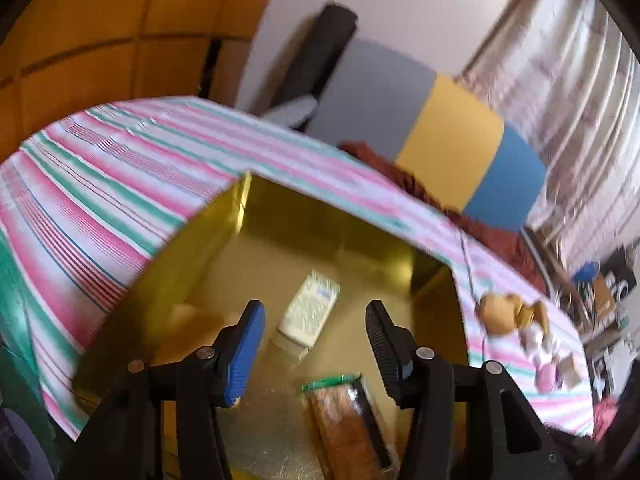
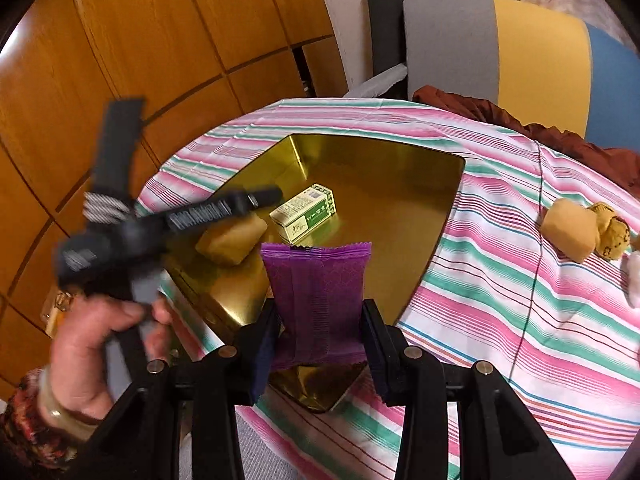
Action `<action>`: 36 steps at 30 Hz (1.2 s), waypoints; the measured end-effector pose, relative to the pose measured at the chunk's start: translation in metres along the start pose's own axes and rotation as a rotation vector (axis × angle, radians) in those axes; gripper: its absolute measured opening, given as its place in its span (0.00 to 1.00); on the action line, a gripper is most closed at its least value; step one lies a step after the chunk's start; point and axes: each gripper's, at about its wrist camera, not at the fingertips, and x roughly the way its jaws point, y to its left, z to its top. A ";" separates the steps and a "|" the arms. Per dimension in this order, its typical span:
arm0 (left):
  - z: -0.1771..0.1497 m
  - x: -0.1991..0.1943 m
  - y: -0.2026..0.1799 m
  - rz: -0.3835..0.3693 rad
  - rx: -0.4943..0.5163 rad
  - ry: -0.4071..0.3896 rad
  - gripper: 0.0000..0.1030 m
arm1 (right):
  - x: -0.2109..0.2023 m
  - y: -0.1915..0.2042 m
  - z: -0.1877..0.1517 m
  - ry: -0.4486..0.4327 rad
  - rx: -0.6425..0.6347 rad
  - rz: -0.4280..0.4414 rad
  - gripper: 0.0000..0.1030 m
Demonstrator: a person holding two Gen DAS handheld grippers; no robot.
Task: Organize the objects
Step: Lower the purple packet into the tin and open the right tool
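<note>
A gold tin box [image 1: 224, 248] [image 2: 440, 216] sits on the striped tablecloth. Inside it lie a small green-and-white carton [image 1: 310, 308] [image 2: 304, 214], a tan wrapped cake [image 2: 232, 240] and a clear-wrapped brown snack [image 1: 348, 424]. My left gripper [image 1: 314, 350] is open and empty above the box; it shows blurred in the right wrist view [image 2: 224, 208]. My right gripper [image 2: 320, 344] is shut on a purple snack packet [image 2: 318, 296], held over the box's near corner.
More wrapped pastries [image 2: 572, 228] [image 1: 508, 312] and pink-and-white packets [image 1: 544, 364] lie on the cloth [image 2: 500, 280] to the right. A grey, yellow and blue chair back [image 2: 520, 48] and a dark red cloth [image 2: 520, 120] stand behind the table. Wooden panels [image 2: 140, 40] are on the left.
</note>
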 end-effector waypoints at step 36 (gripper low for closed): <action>-0.017 -0.018 -0.060 -0.096 0.094 -0.007 0.57 | -0.022 -0.048 -0.012 -0.038 0.079 -0.134 0.54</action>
